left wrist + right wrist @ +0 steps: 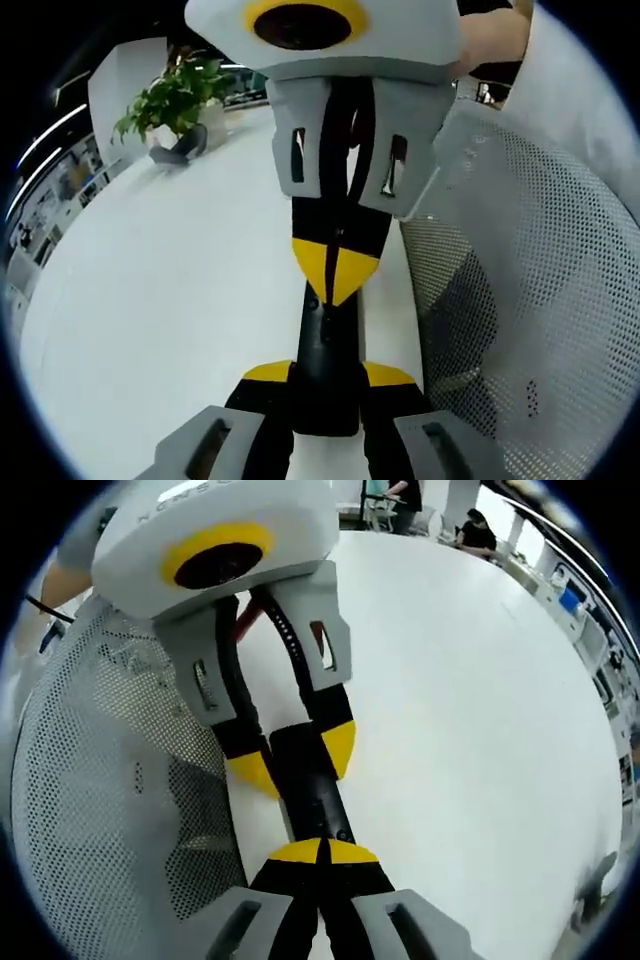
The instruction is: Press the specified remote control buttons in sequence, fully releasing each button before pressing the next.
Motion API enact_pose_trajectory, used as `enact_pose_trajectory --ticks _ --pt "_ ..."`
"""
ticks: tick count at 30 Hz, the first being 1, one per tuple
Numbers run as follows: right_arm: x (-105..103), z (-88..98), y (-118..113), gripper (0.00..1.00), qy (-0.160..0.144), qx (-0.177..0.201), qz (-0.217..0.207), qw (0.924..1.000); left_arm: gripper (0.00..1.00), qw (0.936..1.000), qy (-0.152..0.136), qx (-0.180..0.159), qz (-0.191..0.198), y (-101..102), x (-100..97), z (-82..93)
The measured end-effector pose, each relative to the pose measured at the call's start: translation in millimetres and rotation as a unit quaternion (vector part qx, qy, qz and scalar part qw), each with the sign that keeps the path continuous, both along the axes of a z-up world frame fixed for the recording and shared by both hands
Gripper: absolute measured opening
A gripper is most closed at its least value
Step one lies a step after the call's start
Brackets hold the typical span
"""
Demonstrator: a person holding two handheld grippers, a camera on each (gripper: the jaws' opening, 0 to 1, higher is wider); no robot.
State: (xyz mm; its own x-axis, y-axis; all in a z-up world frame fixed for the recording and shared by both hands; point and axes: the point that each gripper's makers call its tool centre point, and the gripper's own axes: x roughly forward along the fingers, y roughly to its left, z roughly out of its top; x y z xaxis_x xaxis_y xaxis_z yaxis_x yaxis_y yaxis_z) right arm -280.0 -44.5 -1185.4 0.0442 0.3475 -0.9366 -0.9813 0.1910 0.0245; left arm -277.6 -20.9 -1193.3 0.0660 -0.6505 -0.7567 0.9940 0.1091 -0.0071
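- I see a broad white table (170, 290) under both grippers; in the right gripper view it runs far back to where people sit at its far end (478, 530).
- A white mesh chair back (540, 300) stands at the table's edge, on the right of the left gripper view and on the left of the right gripper view (100, 770).
- A potted green plant (175, 100) sits well away on the table in the left gripper view.
- My left gripper (325, 375) rises from the bottom of its own view with its yellow-tipped jaws drawn in on the near end of the black remote control (328, 350); seen from the right gripper view it reaches in from the top (290, 765), jaws clamped on the far end of the remote (312, 785).
- My right gripper (322, 852) points forward with its jaws closed together, tips meeting on the remote's upper face; in the left gripper view it comes down from the top (338, 270), tips pressed to the remote.
- The remote lies between the two grippers, above the table near the chair edge; I cannot tell which button is under the tips.
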Motion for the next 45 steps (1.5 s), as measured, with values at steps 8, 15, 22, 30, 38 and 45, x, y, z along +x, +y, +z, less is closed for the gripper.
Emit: enact_pose_trajectory --ticks 8,15,22,30,38,45 --pt "0.2 0.6 -0.9 0.00 -0.016 0.005 0.002 0.9999 0.24 1.0000 0.001 -0.004 0.007 0.4 -0.4 0.2" --pt "-0.9 1.5 -1.7 0.00 -0.017 0.023 0.010 0.9995 0.24 0.9997 0.001 -0.017 0.016 1.2 -0.9 0.1" --pt "13.0 3.0 -12.3 0.00 -0.015 0.034 0.002 0.9993 0.24 0.9997 -0.002 -0.021 0.010 -0.7 -4.7 1.1" --pt "5.5 -2.7 3.9 0.00 0.041 0.043 0.008 0.9982 0.24 0.9996 -0.003 -0.027 0.009 0.0 -6.4 3.2" --pt "10.2 -1.3 5.2 0.00 0.043 0.012 0.000 0.9990 0.24 0.9990 -0.003 -0.043 -0.009 2.1 -8.2 4.1" --pt "12.5 -3.3 6.6 0.00 0.006 -0.002 -0.016 0.9998 0.24 0.9990 -0.003 -0.043 -0.014 2.3 -9.2 4.1"
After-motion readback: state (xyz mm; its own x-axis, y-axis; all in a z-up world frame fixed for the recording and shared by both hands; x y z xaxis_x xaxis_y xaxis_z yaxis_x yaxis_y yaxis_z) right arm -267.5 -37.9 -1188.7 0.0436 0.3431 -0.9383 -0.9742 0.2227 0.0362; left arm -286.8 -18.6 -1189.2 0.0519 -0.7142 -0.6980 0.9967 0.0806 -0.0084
